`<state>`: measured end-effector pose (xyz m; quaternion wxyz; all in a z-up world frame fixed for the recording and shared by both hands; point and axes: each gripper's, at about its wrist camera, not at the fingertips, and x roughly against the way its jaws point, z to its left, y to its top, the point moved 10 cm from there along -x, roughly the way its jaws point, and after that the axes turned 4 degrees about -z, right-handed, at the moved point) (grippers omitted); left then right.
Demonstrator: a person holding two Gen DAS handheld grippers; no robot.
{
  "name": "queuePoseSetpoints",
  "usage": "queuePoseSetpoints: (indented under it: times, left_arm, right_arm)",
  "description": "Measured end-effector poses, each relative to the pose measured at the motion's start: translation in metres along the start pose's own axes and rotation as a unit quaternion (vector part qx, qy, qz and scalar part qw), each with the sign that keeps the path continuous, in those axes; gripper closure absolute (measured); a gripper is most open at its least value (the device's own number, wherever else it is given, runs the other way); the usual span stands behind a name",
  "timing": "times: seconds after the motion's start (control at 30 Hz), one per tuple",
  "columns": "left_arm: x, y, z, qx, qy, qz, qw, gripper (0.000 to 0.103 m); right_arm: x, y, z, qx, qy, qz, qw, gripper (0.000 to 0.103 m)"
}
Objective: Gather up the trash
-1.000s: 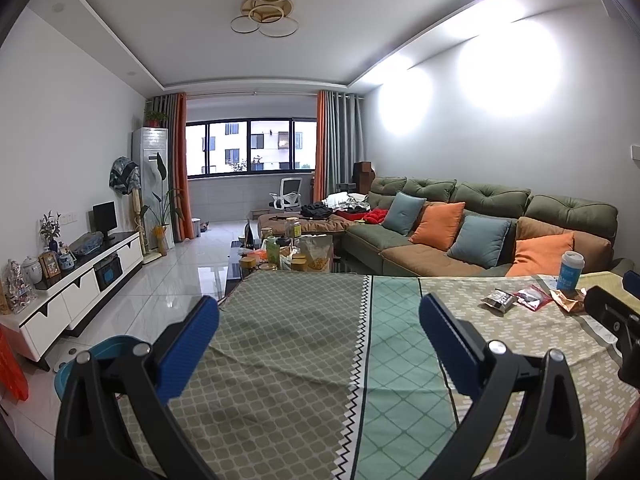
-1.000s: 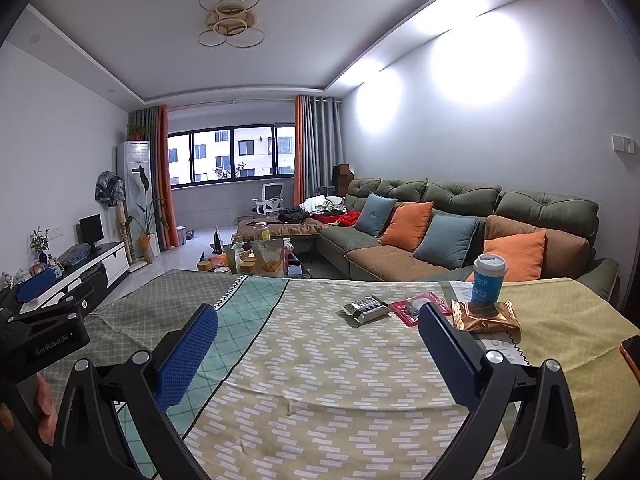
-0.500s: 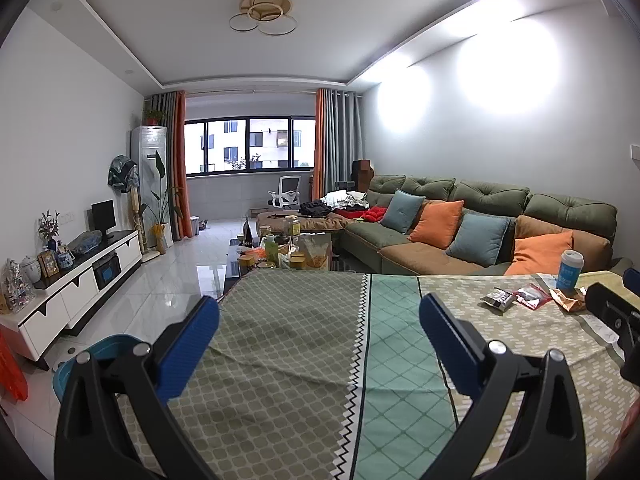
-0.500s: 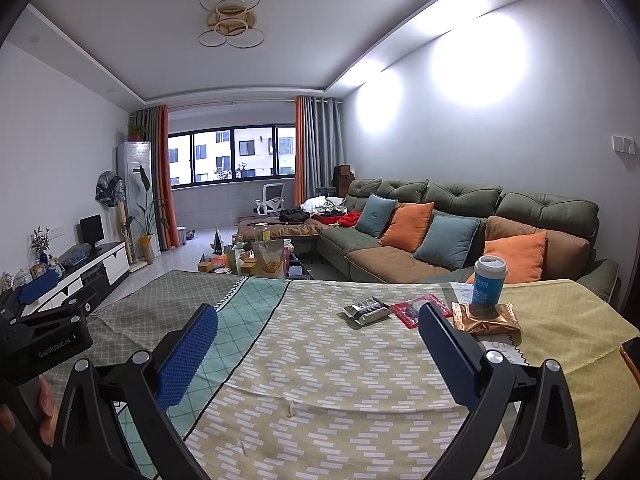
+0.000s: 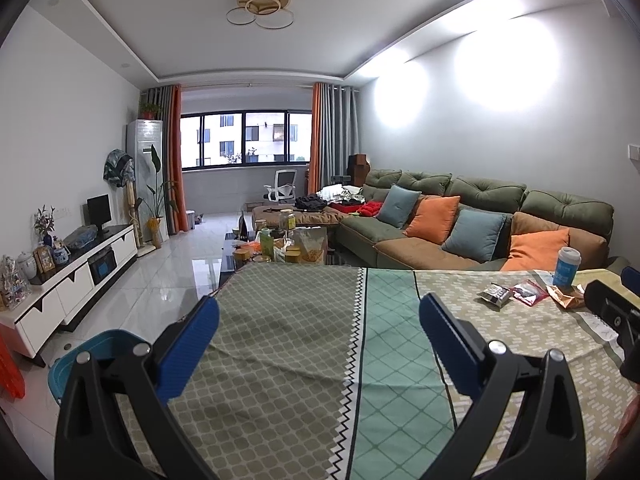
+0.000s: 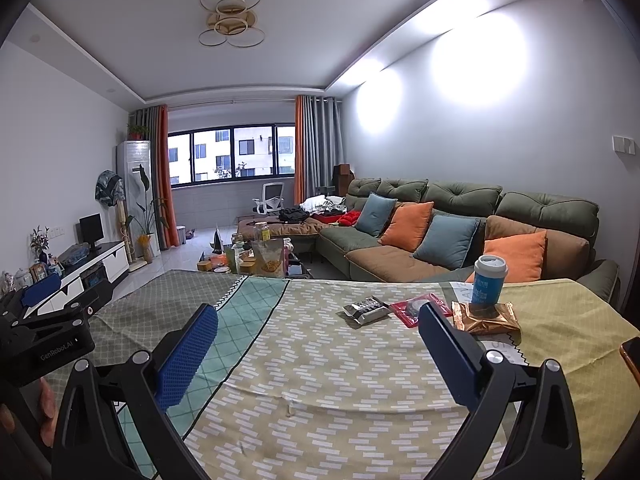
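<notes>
Trash lies at the far right of the cloth-covered table (image 6: 320, 360): a silver-black wrapper (image 6: 367, 309), a red packet (image 6: 414, 309), a crumpled gold wrapper (image 6: 486, 318) and a blue paper cup (image 6: 487, 280) with a white lid standing on it. The same wrapper (image 5: 496, 295), red packet (image 5: 529, 292), gold wrapper (image 5: 568, 300) and cup (image 5: 566, 266) show in the left wrist view. My right gripper (image 6: 318, 322) is open and empty, short of the trash. My left gripper (image 5: 319, 314) is open and empty over the green part of the table (image 5: 280, 360).
A blue bin (image 5: 86, 354) stands on the floor left of the table. Beyond the table's far edge is a cluttered coffee table (image 5: 280, 244) and a green sofa (image 5: 480, 216) with cushions. A white TV cabinet (image 5: 76, 276) lines the left wall. A phone edge (image 6: 632, 354) shows at far right.
Both views have barely shifted; the grippers stay open and the trash has not moved.
</notes>
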<state>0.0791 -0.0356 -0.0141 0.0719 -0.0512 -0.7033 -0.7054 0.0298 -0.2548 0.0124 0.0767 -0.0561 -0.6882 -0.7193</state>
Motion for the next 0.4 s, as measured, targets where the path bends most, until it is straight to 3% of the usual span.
queuePoseSetpoints:
  times: [0.17, 0.4]
  left_arm:
    - [-0.01, -0.006, -0.004, -0.005, -0.023, 0.03, 0.9993, 0.003]
    - [-0.069, -0.042, 0.011, -0.001, -0.019, 0.176, 0.9842, 0.003]
  right_arm:
    - [-0.004, -0.003, -0.006, -0.003, -0.004, 0.011, 1.0, 0.003]
    - [-0.03, -0.028, -0.042, -0.015, -0.031, 0.098, 0.995, 0.003]
